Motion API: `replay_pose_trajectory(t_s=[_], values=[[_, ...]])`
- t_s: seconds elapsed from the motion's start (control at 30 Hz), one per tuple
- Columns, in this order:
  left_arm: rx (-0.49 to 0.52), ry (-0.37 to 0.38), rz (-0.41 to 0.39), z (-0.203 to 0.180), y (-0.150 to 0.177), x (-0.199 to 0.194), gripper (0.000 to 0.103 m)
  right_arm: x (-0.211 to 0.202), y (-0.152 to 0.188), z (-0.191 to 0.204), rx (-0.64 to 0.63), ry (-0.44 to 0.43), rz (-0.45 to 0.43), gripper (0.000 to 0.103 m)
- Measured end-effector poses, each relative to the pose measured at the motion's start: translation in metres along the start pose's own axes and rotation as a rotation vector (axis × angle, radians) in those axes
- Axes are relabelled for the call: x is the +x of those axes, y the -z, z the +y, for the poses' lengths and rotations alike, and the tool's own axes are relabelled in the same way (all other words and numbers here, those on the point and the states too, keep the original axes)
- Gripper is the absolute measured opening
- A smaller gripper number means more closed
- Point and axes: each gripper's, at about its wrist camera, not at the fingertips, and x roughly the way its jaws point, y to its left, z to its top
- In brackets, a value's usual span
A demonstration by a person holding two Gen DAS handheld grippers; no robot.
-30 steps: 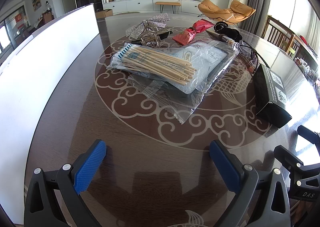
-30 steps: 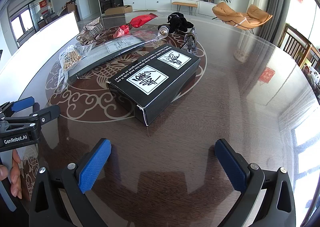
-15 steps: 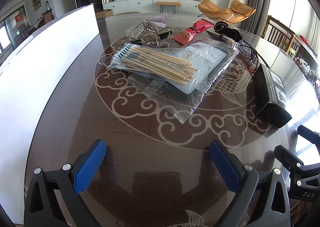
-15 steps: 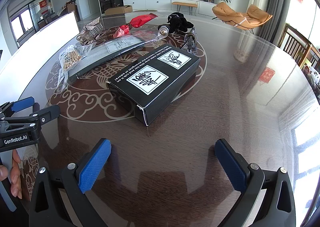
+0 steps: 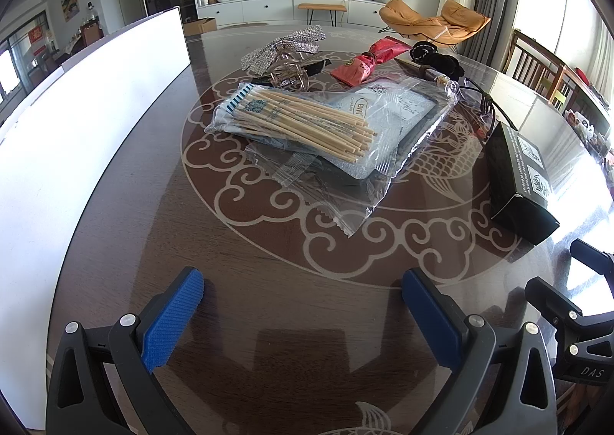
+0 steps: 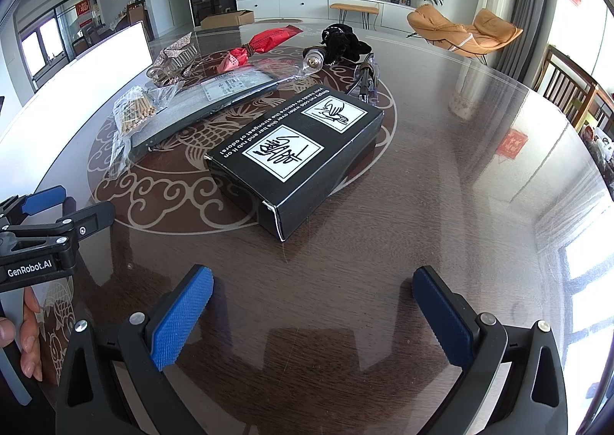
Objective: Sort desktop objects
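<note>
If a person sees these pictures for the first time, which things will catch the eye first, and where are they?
The black box with white printed labels stands out first, lying near the middle of the patterned round table, ahead of the open right gripper. To its left, a clear bag of pale sticks rests on a flat plastic-wrapped package, ahead of the open left gripper. Farther back lies a red wrapped packet.
</note>
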Motion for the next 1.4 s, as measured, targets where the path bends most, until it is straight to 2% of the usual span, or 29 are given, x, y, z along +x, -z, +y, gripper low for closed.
replay_pose_trajectory(t_s=[0.4, 0.5, 0.57, 0.87, 0.97, 1.03, 1.17, 1.27, 1.4], values=[[0.001, 0.000, 0.002, 0.000, 0.000, 0.001, 0.103, 0.000, 0.000, 0.000, 0.000, 0.000, 0.000, 0.103], [0.005, 0.004, 0.069, 0.000, -0.008, 0.004, 0.103, 0.000, 0.000, 0.000, 0.000, 0.000, 0.000, 0.103], [-0.016, 0.023, 0.084, 0.003, -0.019, 0.002, 0.103, 0.000, 0.000, 0.000, 0.000, 0.000, 0.000, 0.103], [-0.131, 0.083, -0.005, 0.017, -0.109, -0.007, 0.103, 0.000, 0.000, 0.000, 0.000, 0.000, 0.000, 0.103], [-0.130, 0.102, -0.015, 0.012, -0.128, 0.001, 0.103, 0.001, 0.000, 0.000, 0.000, 0.000, 0.000, 0.103], [-0.091, 0.071, -0.004, 0.002, -0.135, 0.013, 0.103, 0.001, 0.000, 0.000, 0.000, 0.000, 0.000, 0.103], [-0.060, -0.063, 0.041, -0.004, -0.138, 0.046, 0.103, 0.001, 0.000, -0.001, 0.000, 0.000, 0.000, 0.103], [-0.050, -0.163, 0.097, 0.005, -0.128, 0.061, 0.103, 0.001, 0.000, -0.001, 0.000, 0.000, 0.000, 0.103], [-0.055, -0.175, 0.104, 0.035, -0.103, 0.049, 0.103, 0.001, 0.000, -0.001, 0.000, 0.000, 0.000, 0.103]])
